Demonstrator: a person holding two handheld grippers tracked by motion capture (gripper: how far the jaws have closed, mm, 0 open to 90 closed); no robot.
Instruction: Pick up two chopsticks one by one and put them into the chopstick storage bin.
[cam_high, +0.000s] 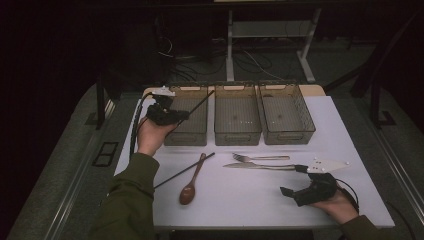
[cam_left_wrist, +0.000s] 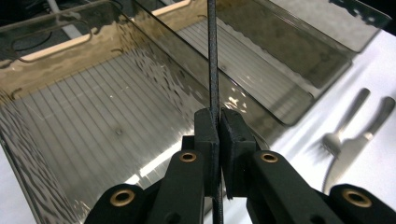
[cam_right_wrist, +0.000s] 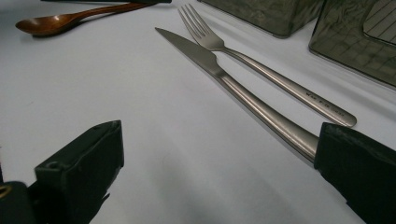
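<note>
White table (cam_high: 260, 200) | left gripper (cam_high: 184, 115) clamps chopstick (cam_high: 200, 102) — probably over left bin (cam_high: 192, 131) | right gripper (cam_high: 292, 180) gapes

Both grippers are black, each topped by a grey three-cornered plate and trailing a black cable. The left gripper (cam_left_wrist: 218, 126) has brass-coloured rivets at its jaw pivots. The person's sleeves are olive green.

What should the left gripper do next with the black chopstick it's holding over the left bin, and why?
Probably lower it into the left bin and open. The left gripper is shut on the black chopstick, which hangs above that bin's ribbed floor. The second chopstick, wooden spoon, fork and knife lie on the table.
</note>
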